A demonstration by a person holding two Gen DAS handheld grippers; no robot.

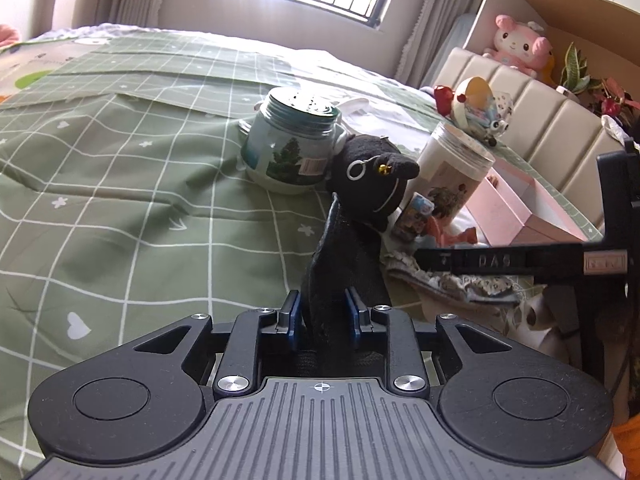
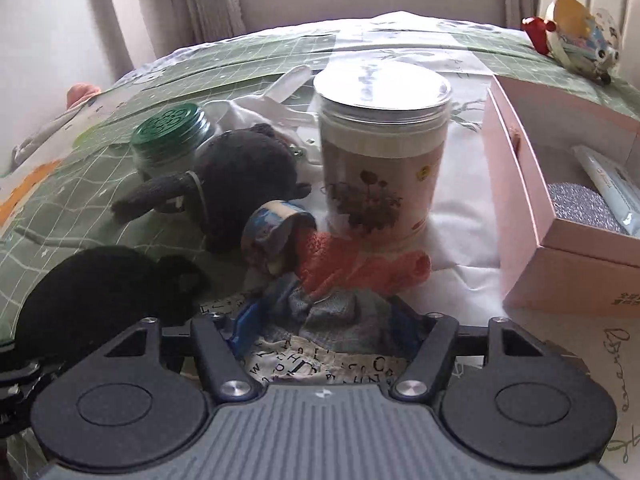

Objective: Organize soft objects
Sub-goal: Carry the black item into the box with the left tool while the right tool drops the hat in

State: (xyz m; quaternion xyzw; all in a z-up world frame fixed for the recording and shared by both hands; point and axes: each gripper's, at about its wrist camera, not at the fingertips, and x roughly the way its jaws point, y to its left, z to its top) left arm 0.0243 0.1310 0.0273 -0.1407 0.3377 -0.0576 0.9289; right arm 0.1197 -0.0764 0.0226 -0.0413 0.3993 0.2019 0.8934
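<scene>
My left gripper is shut on the dark body of a black plush cat, whose head rises ahead of the fingers; the cat also shows in the right wrist view. My right gripper is open around a grey-blue letter-print cloth lying on the bed. An orange fluffy cloth lies just beyond it, beside a roll of printed tape. The right gripper's arm crosses the left wrist view above the cloth.
A green-lidded glass jar and a tall clear canister stand on the green grid bedspread. An open pink box holds a tube and a grey item. A pink plush sits on the headboard shelf; a toy basket lies nearby.
</scene>
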